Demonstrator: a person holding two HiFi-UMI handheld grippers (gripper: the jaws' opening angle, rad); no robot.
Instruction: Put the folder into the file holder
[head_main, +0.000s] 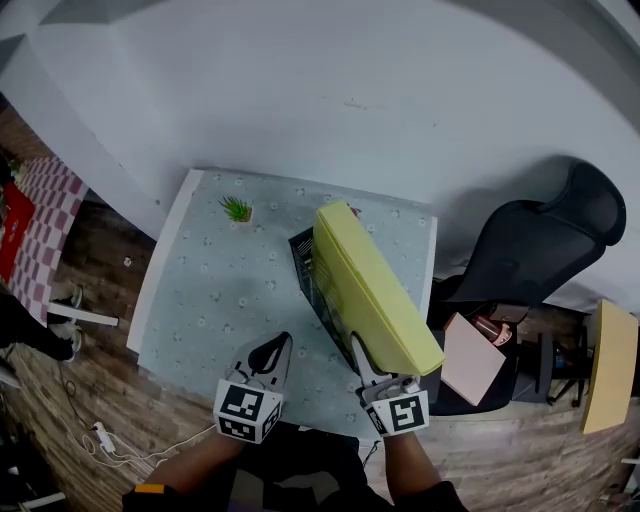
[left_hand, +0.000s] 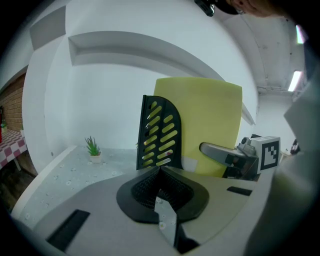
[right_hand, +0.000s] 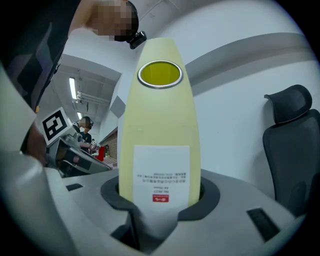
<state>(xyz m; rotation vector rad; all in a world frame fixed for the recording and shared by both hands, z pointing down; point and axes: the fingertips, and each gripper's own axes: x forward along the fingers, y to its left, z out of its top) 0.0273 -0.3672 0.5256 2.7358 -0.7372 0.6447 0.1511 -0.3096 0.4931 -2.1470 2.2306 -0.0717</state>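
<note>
While folder (head_main: 375, 290) sits in holder (head_main: 303, 262), right hand-held gripper (head_main: 358, 350) parted, left hand-held gripper (head_main: 279, 349) closed

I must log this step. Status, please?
Left tongs shut, empty. Right tongs open around spine of pale yellow box folder. Folder stands in black slotted file holder. Nothing in the way.

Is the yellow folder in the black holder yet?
Nearly. Done: the yellow folder stands inside the black file holder. In hand: the right tool is around its spine, jaws apart. Left: pull that tool away. The left tool is shut, empty.
</note>
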